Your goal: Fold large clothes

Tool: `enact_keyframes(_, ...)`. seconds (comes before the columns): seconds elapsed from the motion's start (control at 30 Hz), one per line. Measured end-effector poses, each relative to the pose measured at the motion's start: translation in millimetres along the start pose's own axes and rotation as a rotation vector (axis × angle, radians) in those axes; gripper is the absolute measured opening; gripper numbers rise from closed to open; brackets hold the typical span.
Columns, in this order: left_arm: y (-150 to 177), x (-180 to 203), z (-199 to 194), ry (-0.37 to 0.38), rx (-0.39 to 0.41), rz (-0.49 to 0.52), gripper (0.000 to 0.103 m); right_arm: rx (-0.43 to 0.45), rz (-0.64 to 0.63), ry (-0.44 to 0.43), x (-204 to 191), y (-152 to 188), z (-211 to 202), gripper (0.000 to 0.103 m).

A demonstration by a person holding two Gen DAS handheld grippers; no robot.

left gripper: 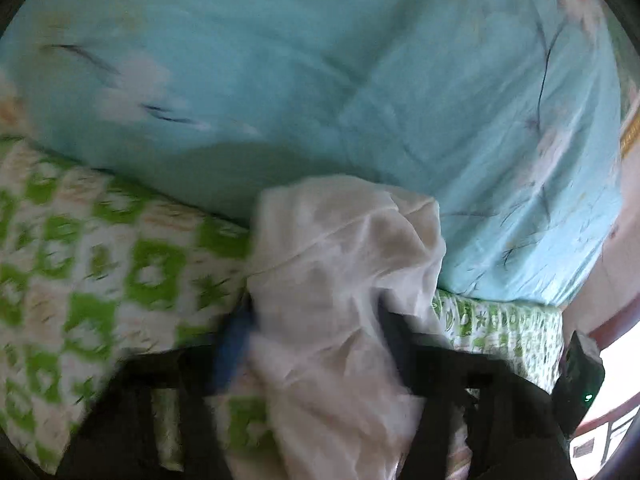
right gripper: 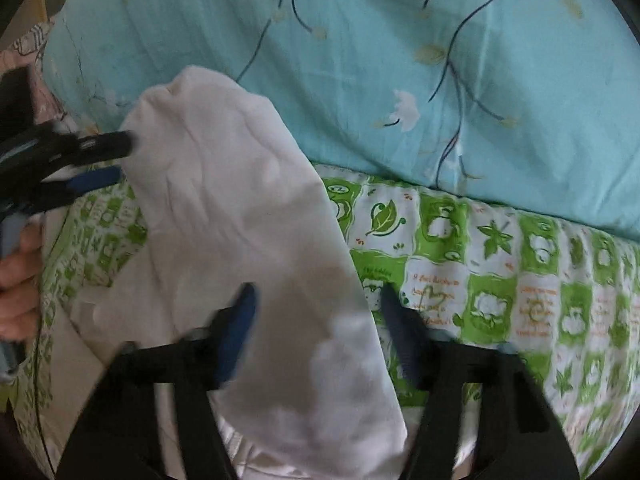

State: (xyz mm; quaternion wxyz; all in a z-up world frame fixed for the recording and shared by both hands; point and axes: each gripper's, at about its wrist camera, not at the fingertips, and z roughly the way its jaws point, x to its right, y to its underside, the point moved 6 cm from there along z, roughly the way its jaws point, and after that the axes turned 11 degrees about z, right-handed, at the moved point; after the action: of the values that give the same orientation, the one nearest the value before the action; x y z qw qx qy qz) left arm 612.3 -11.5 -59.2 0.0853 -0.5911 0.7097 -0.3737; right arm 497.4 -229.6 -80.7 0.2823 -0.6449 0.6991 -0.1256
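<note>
A white garment (right gripper: 240, 208) lies bunched on a green-and-white patterned sheet (right gripper: 500, 280). In the left wrist view the garment (left gripper: 340, 264) fills the space between the fingers of my left gripper (left gripper: 312, 332), which stand wide apart around the cloth. The same left gripper (right gripper: 116, 160) shows at the left edge of the right wrist view, its fingertips at the garment's edge. My right gripper (right gripper: 320, 316) is open, its blue finger (right gripper: 240, 328) over the white cloth and its other finger over the sheet.
A light blue floral quilt (right gripper: 400, 80) lies behind the garment, also in the left wrist view (left gripper: 320, 60). A hand (right gripper: 18, 280) holds the left gripper at the left edge. A wall and red trim (left gripper: 608, 320) show at the right.
</note>
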Motion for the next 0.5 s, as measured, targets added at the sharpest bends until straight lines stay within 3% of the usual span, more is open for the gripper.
enact_keyframes(0.03,2,3,5,0.005,-0.017,0.014,0.000,-0.008,-0.001,0.003,2,0,2,0.002)
enact_keyframes(0.2,31,30,-52,0.122,0.122,0.031,0.000,0.095,0.025,-0.040,14,1,-41,0.002)
enact_keyframes(0.37,105,76,-147,0.269,0.235,0.076,0.000,0.179,0.106,-0.191,36,33,-117,0.002)
enact_keyframes(0.43,153,97,-168,0.322,0.227,0.093,0.000,0.180,0.123,-0.238,43,57,-136,0.002)
enact_keyframes(0.5,188,112,-169,0.334,0.193,0.110,0.001,0.147,0.122,-0.229,45,80,-138,0.002)
